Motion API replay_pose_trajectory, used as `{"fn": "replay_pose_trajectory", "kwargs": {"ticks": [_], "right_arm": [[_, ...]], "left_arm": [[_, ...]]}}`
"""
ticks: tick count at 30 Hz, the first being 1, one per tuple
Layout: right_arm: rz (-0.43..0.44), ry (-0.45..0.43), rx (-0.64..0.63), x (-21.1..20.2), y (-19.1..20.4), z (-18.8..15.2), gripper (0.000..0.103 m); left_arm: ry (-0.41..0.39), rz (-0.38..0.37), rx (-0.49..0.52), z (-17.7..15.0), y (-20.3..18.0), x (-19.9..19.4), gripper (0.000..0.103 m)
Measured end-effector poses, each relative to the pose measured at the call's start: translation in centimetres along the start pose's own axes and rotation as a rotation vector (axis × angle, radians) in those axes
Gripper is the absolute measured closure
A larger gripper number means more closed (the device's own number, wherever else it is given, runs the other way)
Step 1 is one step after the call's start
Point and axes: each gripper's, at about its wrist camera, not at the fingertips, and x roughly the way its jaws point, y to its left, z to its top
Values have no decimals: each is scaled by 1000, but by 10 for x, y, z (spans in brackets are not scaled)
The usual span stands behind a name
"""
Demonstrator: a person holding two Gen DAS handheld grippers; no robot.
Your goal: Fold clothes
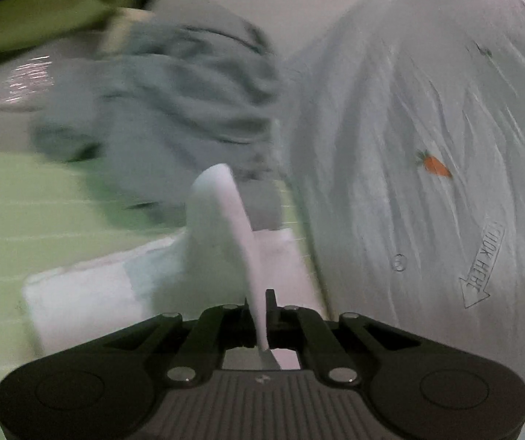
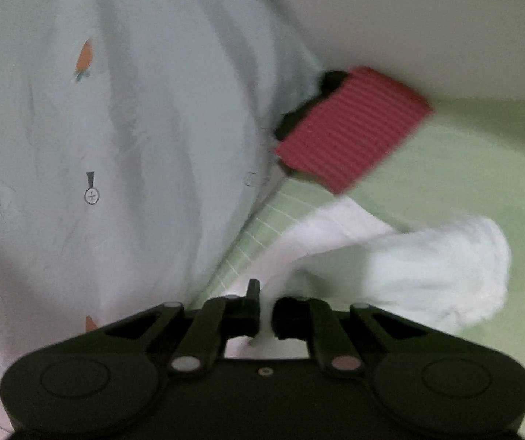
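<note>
White cloth (image 1: 222, 227) rises pinched in our left gripper (image 1: 260, 315), jaws clamped tight on it; ahead of that tool we see a grey garment (image 1: 174, 102); only the right wrist view shows a red ribbed item (image 2: 350, 128) ahead-right, where our right gripper (image 2: 266, 315) likewise grips white cloth over green bedding (image 2: 445, 168).

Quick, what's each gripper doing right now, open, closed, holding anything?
Left gripper: closed on the white cloth.
Right gripper: closed on the white cloth.
</note>
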Motion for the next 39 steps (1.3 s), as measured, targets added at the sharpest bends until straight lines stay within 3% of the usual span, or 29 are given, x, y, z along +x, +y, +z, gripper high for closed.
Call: {"fn": "replay_pose_trajectory", "kwargs": {"ticks": [4, 5, 6, 7, 8, 9, 11, 12, 15, 18, 21, 23, 30, 32, 33, 34, 35, 36, 37, 39], "right_arm": [[17, 14, -83, 88, 66, 34, 95], [11, 25, -108, 122, 86, 41, 92], [-12, 48, -113, 149, 96, 43, 77], [-34, 71, -117, 175, 106, 45, 61], [-69, 79, -80, 190, 109, 44, 59], [-83, 78, -52, 197, 110, 39, 55], [-120, 65, -67, 193, 107, 18, 35], [-152, 56, -91, 187, 104, 6, 25], [-289, 74, -176, 169, 91, -34, 25], [-406, 79, -200, 144, 77, -69, 25], [-433, 60, -174, 124, 71, -90, 18], [-434, 93, -150, 128, 67, -98, 18], [-424, 186, -80, 149, 59, -116, 18], [-403, 201, -63, 151, 57, -120, 20], [-383, 208, -56, 152, 56, -121, 36], [-364, 215, -48, 153, 54, -121, 64], [-352, 219, -50, 152, 53, -121, 74], [-341, 223, -52, 151, 51, -120, 87], [-331, 216, -63, 148, 50, -118, 93], [-301, 204, -72, 139, 45, -115, 96]], "left_arm": [[29, -70, 55, 15, -73, 94, 97], [38, -71, 77, 17, -90, 117, 82], [46, -48, 103, 16, -102, 134, 71], [58, -3, 126, 13, -112, 150, 47], [63, 38, 147, 9, -115, 158, 33], [58, 64, 167, 3, -113, 161, 31], [64, 130, 247, -9, -98, 159, 24], [74, 177, 295, -16, -88, 157, 23], [105, 366, 420, -38, -47, 145, 23], [139, 454, 451, -51, -14, 133, 23], [187, 446, 397, -57, 4, 131, 23], [210, 439, 365, -62, 9, 133, 22], [193, 417, 417, -72, 4, 143, 25], [167, 424, 421, -72, 4, 142, 47], [162, 426, 421, -71, 5, 141, 54], [157, 428, 422, -70, 6, 139, 70], [152, 430, 423, -69, 7, 138, 84], [150, 423, 413, -68, 9, 136, 84], [150, 405, 391, -66, 13, 133, 86], [156, 385, 372, -64, 18, 127, 89]]}}
